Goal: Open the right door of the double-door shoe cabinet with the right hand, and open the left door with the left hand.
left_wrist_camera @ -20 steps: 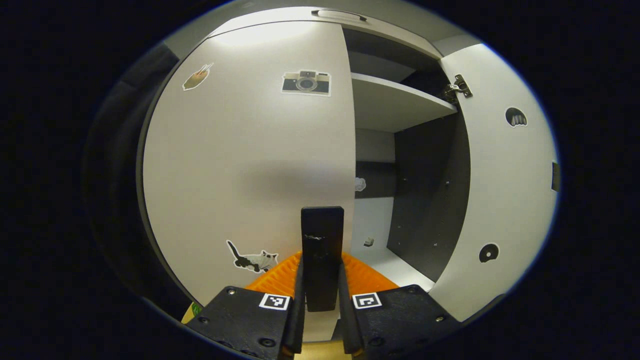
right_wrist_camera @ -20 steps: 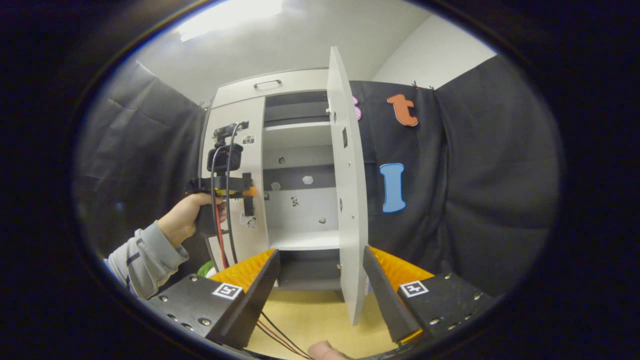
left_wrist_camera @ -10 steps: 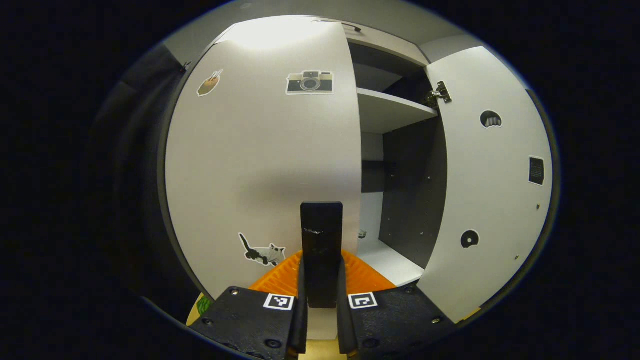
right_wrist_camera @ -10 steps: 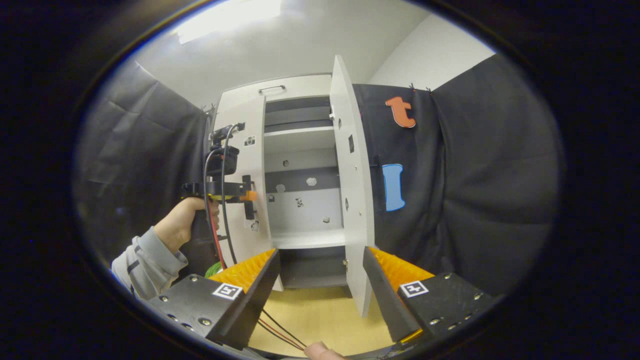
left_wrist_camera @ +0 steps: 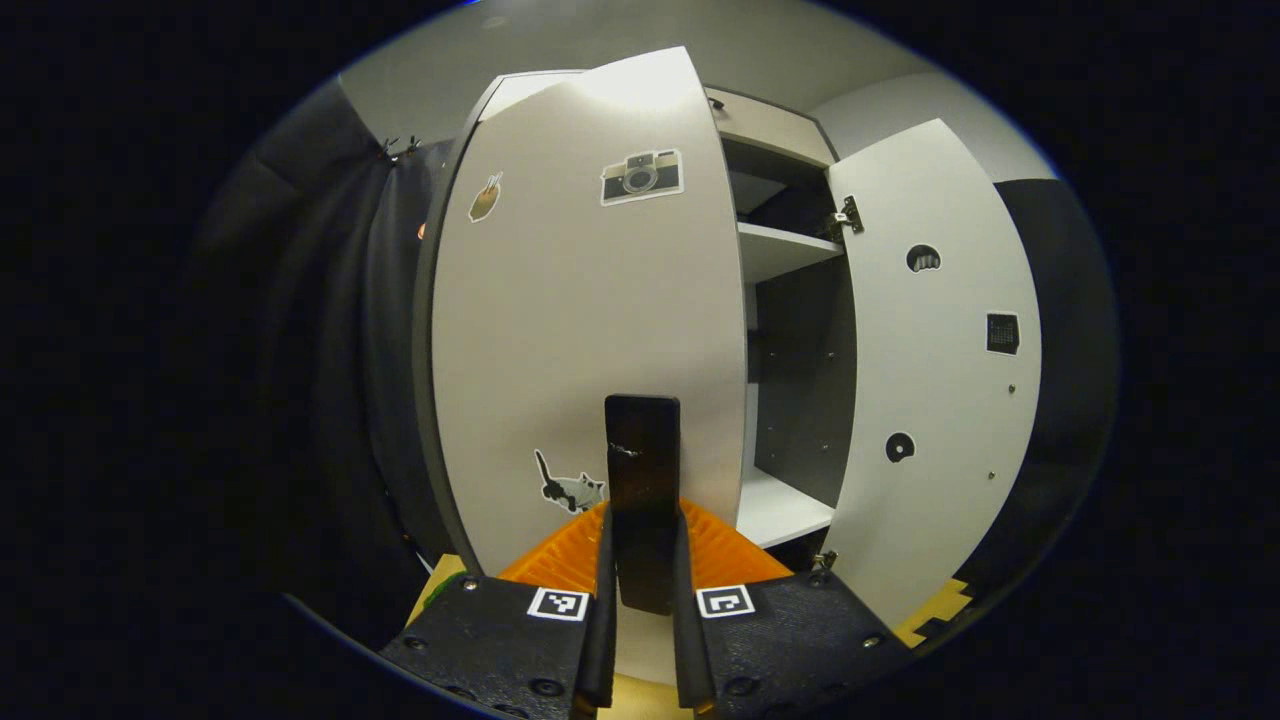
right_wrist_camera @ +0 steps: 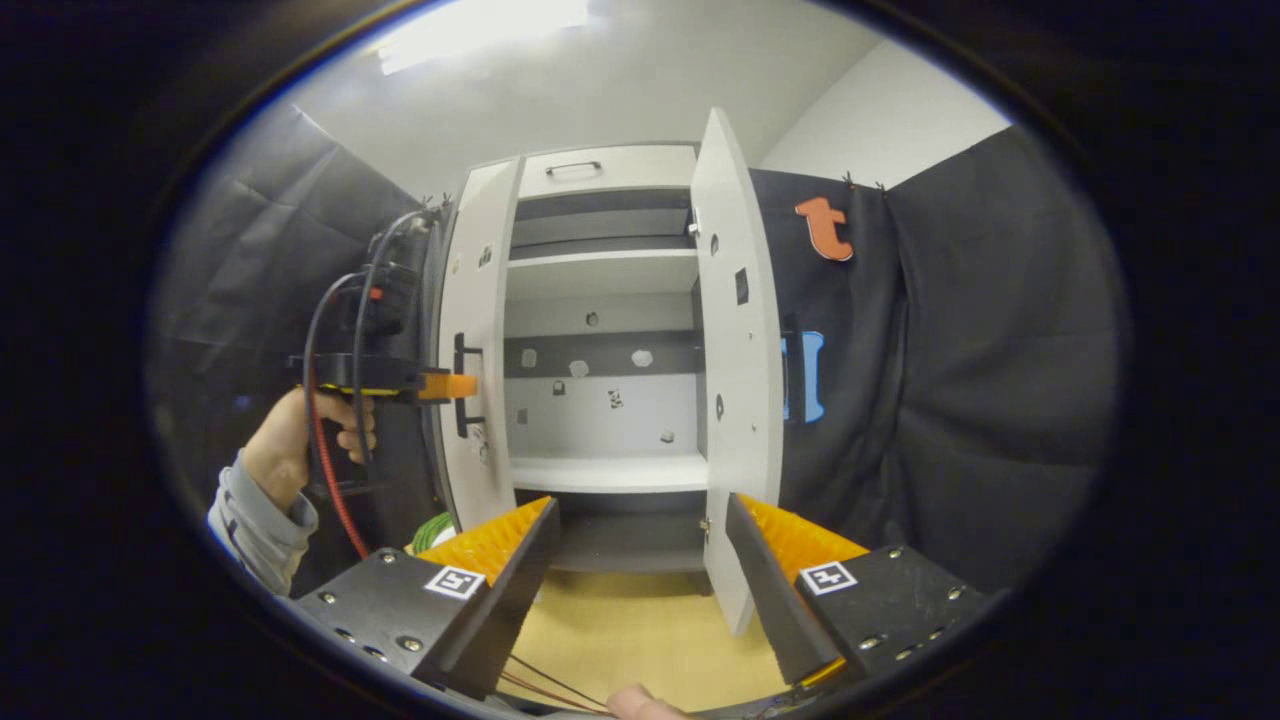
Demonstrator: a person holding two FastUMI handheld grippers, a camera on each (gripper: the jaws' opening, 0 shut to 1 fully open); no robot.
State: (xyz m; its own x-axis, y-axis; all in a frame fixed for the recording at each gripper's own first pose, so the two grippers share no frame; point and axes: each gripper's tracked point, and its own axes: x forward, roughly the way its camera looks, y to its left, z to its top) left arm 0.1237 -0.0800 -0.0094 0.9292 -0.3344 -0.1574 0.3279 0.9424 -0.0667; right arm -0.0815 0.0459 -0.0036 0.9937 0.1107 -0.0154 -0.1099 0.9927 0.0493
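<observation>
The white shoe cabinet (right_wrist_camera: 600, 170) stands with both doors swung out. In the left gripper view, the left door (left_wrist_camera: 580, 330), with camera and cat stickers, fills the middle. My left gripper (left_wrist_camera: 642, 545) is shut on its black upright handle (left_wrist_camera: 642, 450). The right door (left_wrist_camera: 930, 380) stands wide open beside it. In the right gripper view, the left door (right_wrist_camera: 478, 340) is partly open, with the left gripper (right_wrist_camera: 445, 386) on the handle (right_wrist_camera: 462, 385), held by a hand (right_wrist_camera: 290, 445). My right gripper (right_wrist_camera: 640, 560) is open, holding nothing, back from the right door (right_wrist_camera: 742, 370).
Inside the cabinet are white shelves (right_wrist_camera: 605, 472) and a dark back panel with small stickers. A light wooden floor (right_wrist_camera: 640, 640) lies in front. Black cloth (right_wrist_camera: 960, 380) hangs on both sides. Cables (right_wrist_camera: 325, 470) trail from the left gripper.
The left door has swung outward with my left gripper shut on its handle. The right door stays open, and the right gripper stays open and off it.
</observation>
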